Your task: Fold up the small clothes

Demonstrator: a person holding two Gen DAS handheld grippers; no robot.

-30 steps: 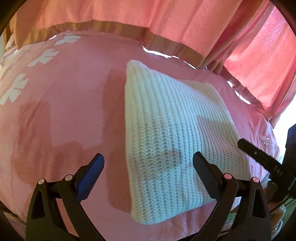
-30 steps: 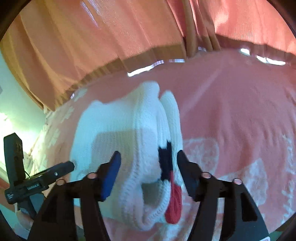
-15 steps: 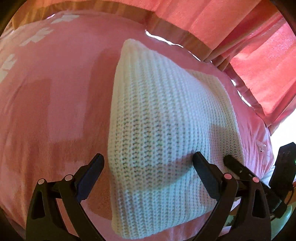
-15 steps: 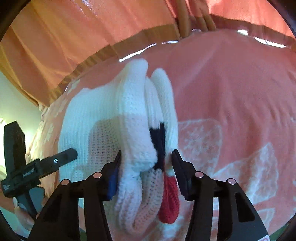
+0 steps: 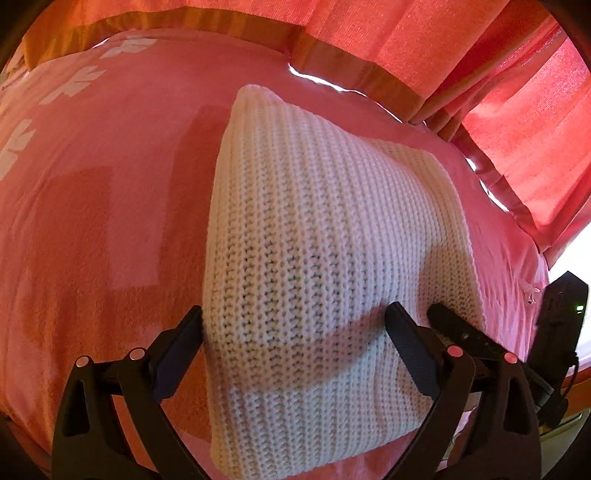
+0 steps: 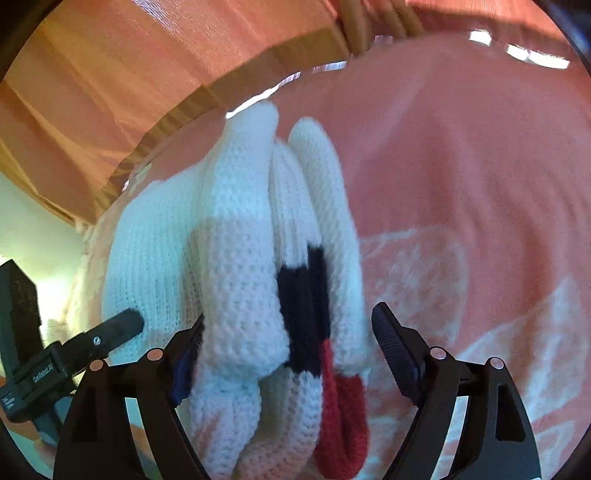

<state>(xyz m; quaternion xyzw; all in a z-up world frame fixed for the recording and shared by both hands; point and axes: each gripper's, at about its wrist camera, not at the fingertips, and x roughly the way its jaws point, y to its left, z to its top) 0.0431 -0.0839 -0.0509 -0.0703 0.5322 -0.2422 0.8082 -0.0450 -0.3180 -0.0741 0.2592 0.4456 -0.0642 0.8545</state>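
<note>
A white knitted garment (image 5: 314,258) lies folded on the pink bedspread (image 5: 92,221). In the right wrist view its stacked folds (image 6: 240,288) show, with a navy patch (image 6: 303,306) and a red patch (image 6: 340,417). My left gripper (image 5: 295,332) is open, its jaws standing on either side of the garment's near edge. My right gripper (image 6: 288,336) is open, its jaws straddling the thick folded end; whether the fingers touch the knit I cannot tell. The right gripper's finger (image 5: 461,332) shows at the right of the left wrist view, and the left gripper's finger (image 6: 96,339) at the left of the right wrist view.
Pink curtains (image 5: 369,33) with a tan band hang close behind the bed. The bedspread carries white leaf prints (image 5: 74,85) at the far left. A bright gap (image 5: 576,266) lies past the bed's right edge.
Both grippers have moved forward over the garment, so it now fills the space between their jaws. The right gripper's jaws narrowed half a second ago and stand wider again now.
</note>
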